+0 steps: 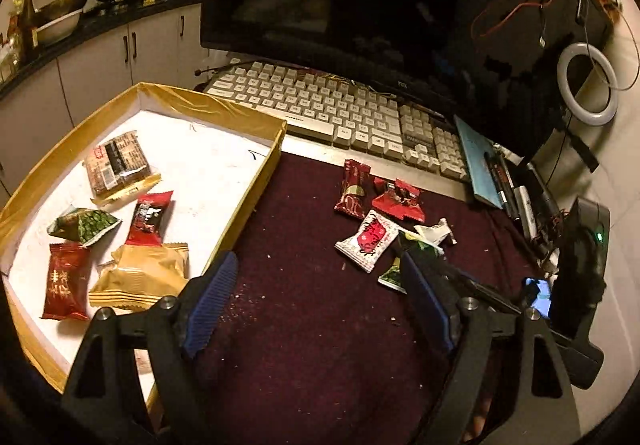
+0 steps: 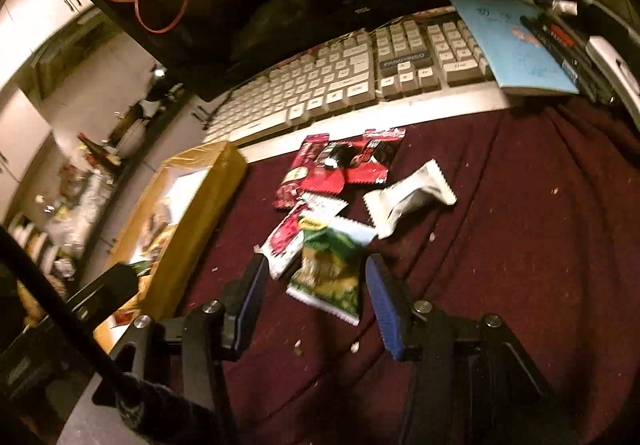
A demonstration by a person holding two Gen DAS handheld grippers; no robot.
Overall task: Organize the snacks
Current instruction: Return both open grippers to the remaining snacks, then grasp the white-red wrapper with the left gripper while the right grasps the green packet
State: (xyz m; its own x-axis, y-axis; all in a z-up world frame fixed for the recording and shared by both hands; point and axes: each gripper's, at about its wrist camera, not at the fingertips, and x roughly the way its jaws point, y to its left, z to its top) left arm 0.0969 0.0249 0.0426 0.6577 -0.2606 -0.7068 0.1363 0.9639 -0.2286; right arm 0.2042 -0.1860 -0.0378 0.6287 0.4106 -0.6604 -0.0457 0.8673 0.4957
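A gold-rimmed box (image 1: 224,113) with a white floor holds several snack packets at the left; its side shows in the right wrist view (image 2: 192,213). Loose packets lie on the maroon cloth (image 1: 304,325): two red ones (image 1: 396,201), a white-and-red one (image 1: 366,239), a white one (image 2: 408,197) and a green one (image 2: 328,273). My left gripper (image 1: 316,265) is open and empty over the cloth, beside the box. My right gripper (image 2: 316,273) is open, its fingers on either side of the green packet, not touching it.
A white keyboard (image 1: 332,113) lies behind the cloth under a dark monitor (image 1: 340,5). A blue notebook (image 2: 516,45) and pens lie at the right. A ring light (image 1: 588,85) stands at the far right. A kitchen counter (image 1: 80,21) with pans is behind the box.
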